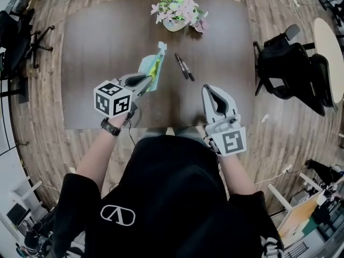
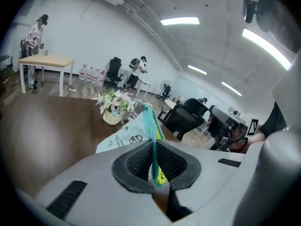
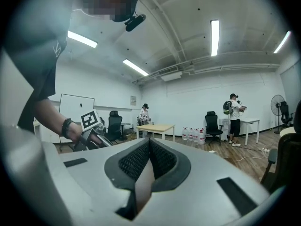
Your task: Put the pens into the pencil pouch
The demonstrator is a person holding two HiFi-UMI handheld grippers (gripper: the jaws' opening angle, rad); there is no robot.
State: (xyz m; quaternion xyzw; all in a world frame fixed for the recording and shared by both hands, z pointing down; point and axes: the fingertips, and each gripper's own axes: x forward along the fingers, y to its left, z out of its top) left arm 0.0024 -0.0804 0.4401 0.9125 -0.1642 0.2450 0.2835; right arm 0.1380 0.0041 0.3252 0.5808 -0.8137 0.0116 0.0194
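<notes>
Dark wood table (image 1: 97, 47) on a plank floor (image 1: 43, 144), open office. Flowers (image 1: 177, 12) at its far edge. Two pens (image 1: 181, 66) lie mid-table, side by side. Black chairs (image 1: 290, 69) stand to your right. Your left tongs (image 1: 144, 82) clamp the pouch (image 1: 153, 69) by its zipper edge, over the table, just left of the pens. Your right tongs (image 1: 210, 93) are clenched, empty.

A black T-shirt (image 1: 161, 192) with a white looped emblem (image 1: 117, 215) and a dark wristband (image 1: 110, 127) are worn; the pale grey left gripper (image 1: 152, 78) and right gripper (image 1: 208, 89) are topped with black-and-white marker cubes (image 1: 113, 98).

Teal pouch (image 1: 152, 69) aloft; two black pens (image 1: 184, 67) lying beside.
</notes>
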